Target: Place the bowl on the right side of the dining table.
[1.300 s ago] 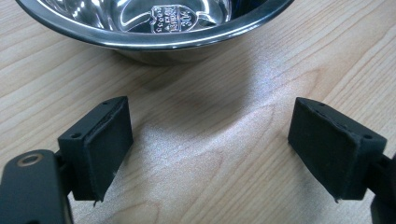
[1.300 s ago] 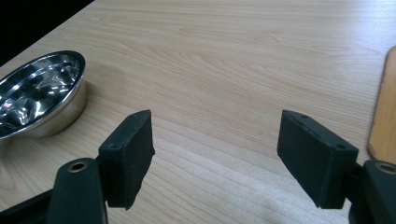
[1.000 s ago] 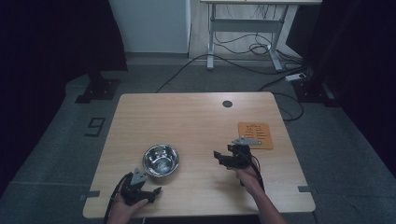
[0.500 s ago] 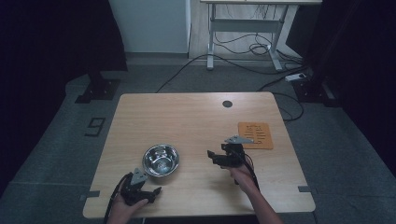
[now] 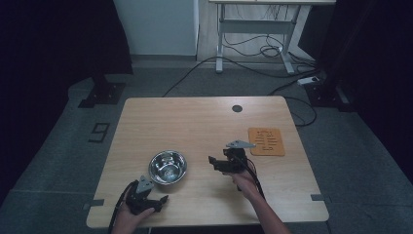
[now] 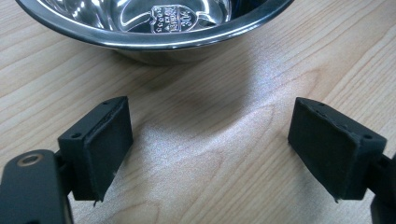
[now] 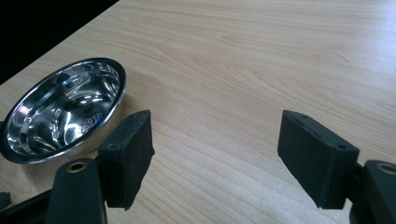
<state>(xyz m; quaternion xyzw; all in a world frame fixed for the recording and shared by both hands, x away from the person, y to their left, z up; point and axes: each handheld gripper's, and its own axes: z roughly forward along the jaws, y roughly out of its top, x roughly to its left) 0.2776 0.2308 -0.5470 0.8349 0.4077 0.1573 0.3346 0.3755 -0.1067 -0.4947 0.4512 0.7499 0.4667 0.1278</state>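
Approaching the stainless steel bowl [image 5: 167,166] on the tabletop [image 5: 204,122], both claws gape wide and empty: left claw [image 5: 155,204] just below it, right claw [image 5: 213,162] beside it. Next, one likely must close on the rim.

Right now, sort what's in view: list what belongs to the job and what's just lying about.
In the job:
bowl
left gripper, open
right gripper, open

Lying about:
orange mat
power strip on the floor
far desk
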